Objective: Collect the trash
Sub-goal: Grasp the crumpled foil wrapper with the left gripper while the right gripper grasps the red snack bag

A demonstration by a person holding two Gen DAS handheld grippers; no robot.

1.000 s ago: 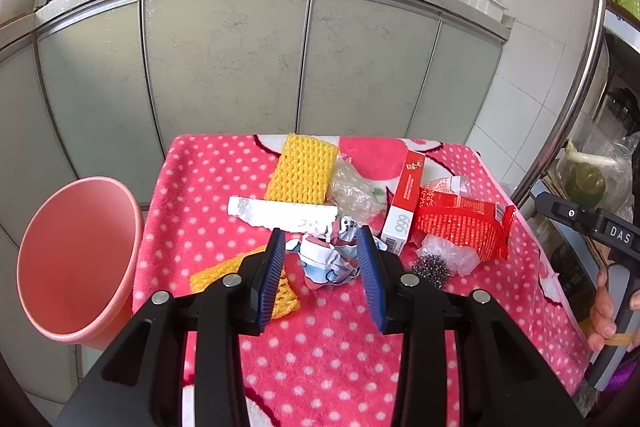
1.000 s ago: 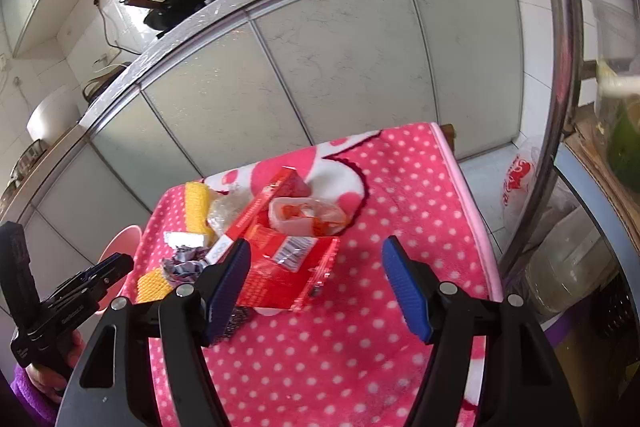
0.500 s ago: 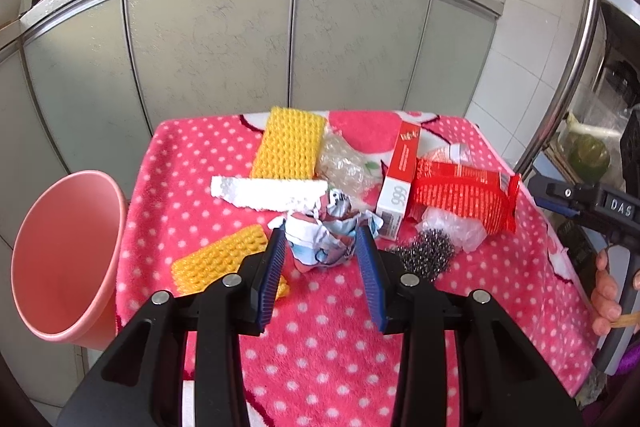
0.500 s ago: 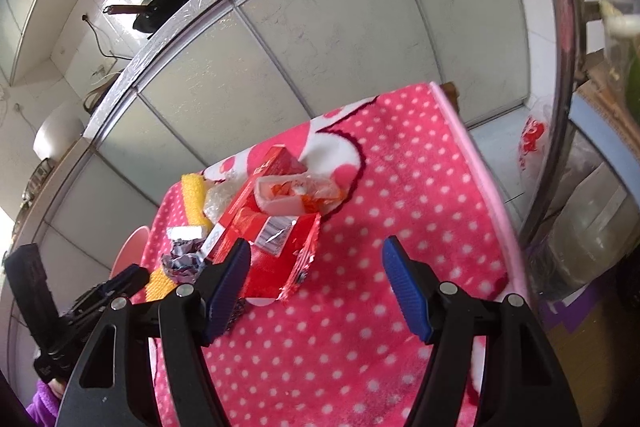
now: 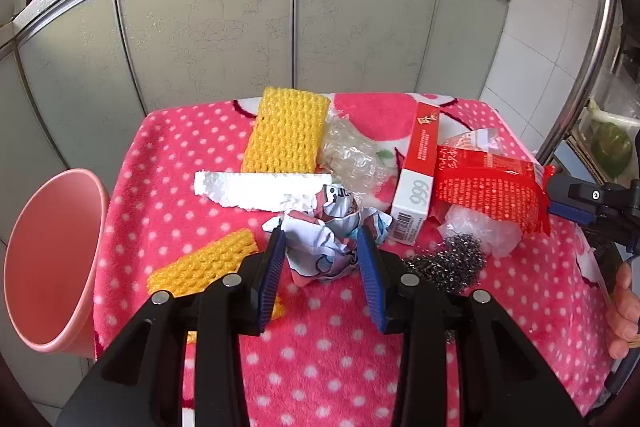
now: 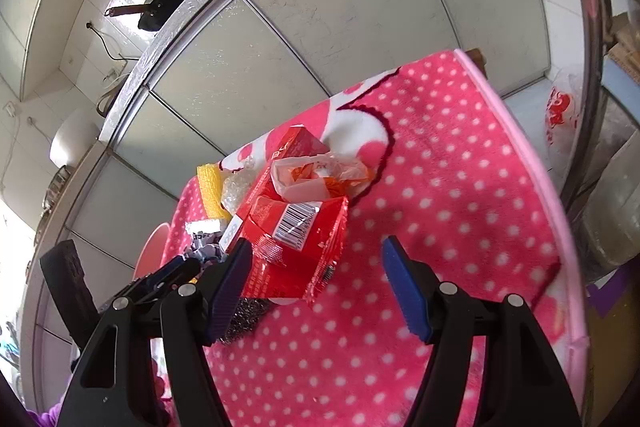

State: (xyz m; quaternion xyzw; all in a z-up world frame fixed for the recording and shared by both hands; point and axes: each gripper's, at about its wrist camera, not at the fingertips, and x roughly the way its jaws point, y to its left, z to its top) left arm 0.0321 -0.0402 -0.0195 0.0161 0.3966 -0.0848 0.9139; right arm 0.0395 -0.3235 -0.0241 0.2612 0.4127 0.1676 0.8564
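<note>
Trash lies on a pink polka-dot cloth. My left gripper is open, its blue pads on either side of a crumpled printed paper ball, close to it. Around it lie two yellow foam nets, a white foam strip, clear plastic, a red-white box, a red foil bag and a steel scourer. My right gripper is open and empty, its left pad beside the red foil bag.
A pink bucket stands off the cloth's left edge. Grey cabinet doors rise behind the table. A chrome pole and a shelf with clutter stand at the right. The right gripper shows at the right edge.
My left gripper has dropped and moved forward over the paper ball, which now sits between its pads. My right gripper has moved closer to the red foil bag.
</note>
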